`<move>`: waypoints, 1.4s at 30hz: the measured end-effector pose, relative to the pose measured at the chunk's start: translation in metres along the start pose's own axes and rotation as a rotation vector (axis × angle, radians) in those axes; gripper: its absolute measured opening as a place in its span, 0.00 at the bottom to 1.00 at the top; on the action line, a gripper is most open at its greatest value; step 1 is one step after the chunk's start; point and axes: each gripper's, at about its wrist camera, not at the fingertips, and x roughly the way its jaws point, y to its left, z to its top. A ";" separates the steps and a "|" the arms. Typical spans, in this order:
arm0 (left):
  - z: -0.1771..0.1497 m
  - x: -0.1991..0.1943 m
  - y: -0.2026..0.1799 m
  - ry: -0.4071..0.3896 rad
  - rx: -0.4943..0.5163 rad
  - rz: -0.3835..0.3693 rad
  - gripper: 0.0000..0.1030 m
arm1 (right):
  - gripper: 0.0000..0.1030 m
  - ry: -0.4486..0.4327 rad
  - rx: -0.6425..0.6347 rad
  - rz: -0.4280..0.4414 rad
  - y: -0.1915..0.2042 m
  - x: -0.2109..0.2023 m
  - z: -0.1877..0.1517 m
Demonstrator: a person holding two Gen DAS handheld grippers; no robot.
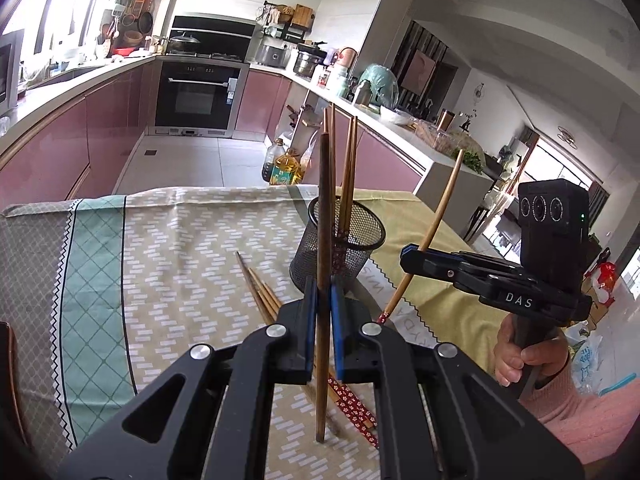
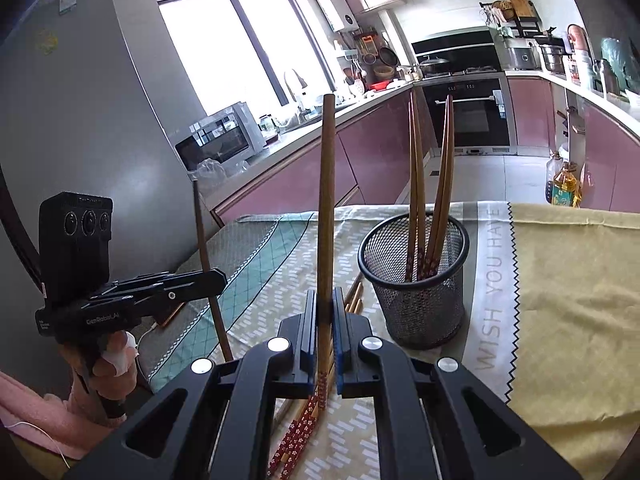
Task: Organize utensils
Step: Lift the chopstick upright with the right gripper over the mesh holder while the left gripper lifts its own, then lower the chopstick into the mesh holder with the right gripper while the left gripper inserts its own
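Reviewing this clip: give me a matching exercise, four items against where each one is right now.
Items:
1. dark chopstick
2. light chopstick
3. mesh cup
4. loose chopsticks

Places:
A. lying flat on the cloth
B. clamped in the right gripper
C. standing on the cloth, chopsticks inside
D. clamped in the left gripper

Pairs: 1-D, 2-B, 3-C, 4-A

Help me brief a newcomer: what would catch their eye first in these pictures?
Each hand-held gripper clamps one chopstick upright: the left hand-held gripper a dark chopstick, the right hand-held gripper a red-patterned chopstick. Behind them the mesh cup holds four chopsticks, and loose chopsticks lie on the tablecloth.
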 end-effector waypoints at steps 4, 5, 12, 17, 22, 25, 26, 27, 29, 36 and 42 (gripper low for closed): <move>0.006 -0.009 -0.002 -0.026 0.002 -0.007 0.07 | 0.06 -0.026 -0.014 -0.009 0.000 -0.007 0.008; 0.007 -0.011 -0.003 -0.032 0.002 -0.012 0.07 | 0.06 -0.035 -0.018 -0.012 0.001 -0.009 0.010; 0.021 -0.014 -0.005 -0.067 -0.002 -0.030 0.07 | 0.06 -0.075 -0.036 -0.032 -0.001 -0.020 0.022; 0.038 -0.014 -0.010 -0.100 0.006 -0.041 0.07 | 0.06 -0.103 -0.052 -0.052 -0.002 -0.029 0.033; 0.054 -0.011 -0.015 -0.123 0.022 -0.047 0.07 | 0.06 -0.125 -0.074 -0.069 -0.001 -0.034 0.045; 0.064 -0.010 -0.018 -0.139 0.030 -0.046 0.07 | 0.06 -0.142 -0.087 -0.078 -0.001 -0.037 0.053; 0.068 -0.010 -0.019 -0.145 0.034 -0.046 0.07 | 0.06 -0.146 -0.090 -0.080 -0.001 -0.037 0.056; 0.071 -0.010 -0.020 -0.149 0.037 -0.047 0.07 | 0.06 -0.151 -0.093 -0.082 -0.001 -0.038 0.059; 0.078 -0.010 -0.023 -0.158 0.045 -0.048 0.07 | 0.06 -0.158 -0.097 -0.084 -0.002 -0.038 0.064; 0.097 -0.011 -0.032 -0.188 0.065 -0.050 0.07 | 0.06 -0.176 -0.111 -0.094 -0.004 -0.038 0.077; 0.112 -0.010 -0.039 -0.212 0.073 -0.050 0.07 | 0.06 -0.187 -0.118 -0.098 -0.006 -0.036 0.085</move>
